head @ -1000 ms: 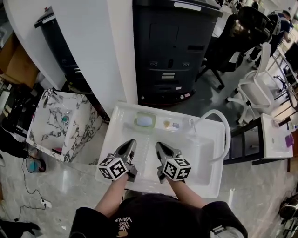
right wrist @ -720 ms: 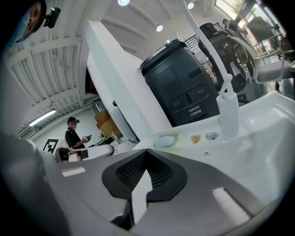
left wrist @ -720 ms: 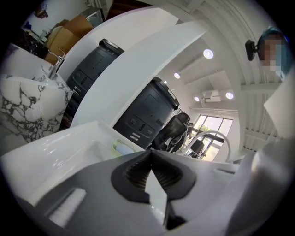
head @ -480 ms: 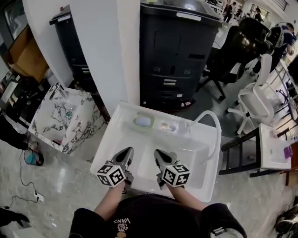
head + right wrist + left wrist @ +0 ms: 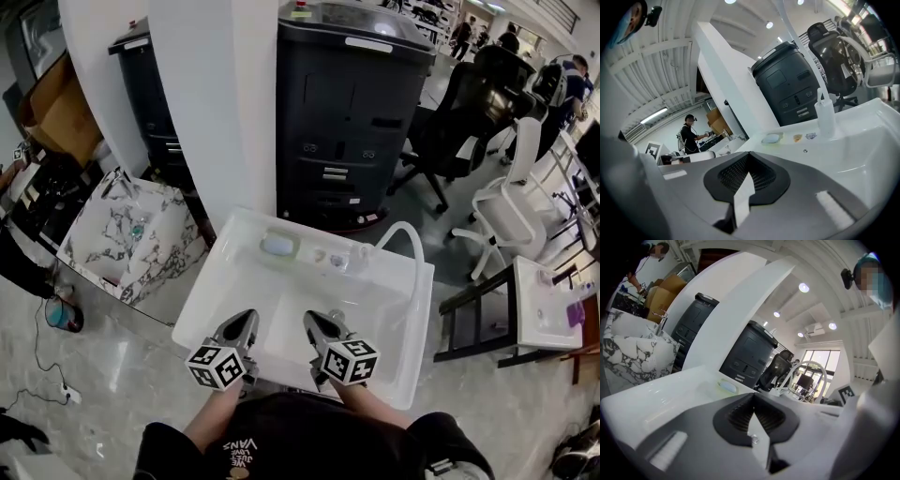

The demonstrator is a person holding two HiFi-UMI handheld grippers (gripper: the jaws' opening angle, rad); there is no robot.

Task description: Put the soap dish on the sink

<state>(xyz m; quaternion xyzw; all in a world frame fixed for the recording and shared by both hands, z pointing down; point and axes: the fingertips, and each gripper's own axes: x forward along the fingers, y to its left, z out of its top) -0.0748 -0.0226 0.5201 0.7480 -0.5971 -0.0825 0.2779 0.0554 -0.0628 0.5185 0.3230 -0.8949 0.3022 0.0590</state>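
On white sink point(image 5: 208, 283) (office): soap dish point(image 5: 279, 246)

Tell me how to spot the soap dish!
Find the white sink in front of the big black machine. On its back ledge, towards the left end, sits the soap dish. It is the only pale green oval tray with a light blue bar in it; the bits beside it are tiny.

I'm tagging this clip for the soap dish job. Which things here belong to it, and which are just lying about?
Belong to the job:
soap dish, on the back ledge of the white sink
left gripper and right gripper, both shut and empty

Just lying about:
marble sink
black cabinet
black office chair
white hose
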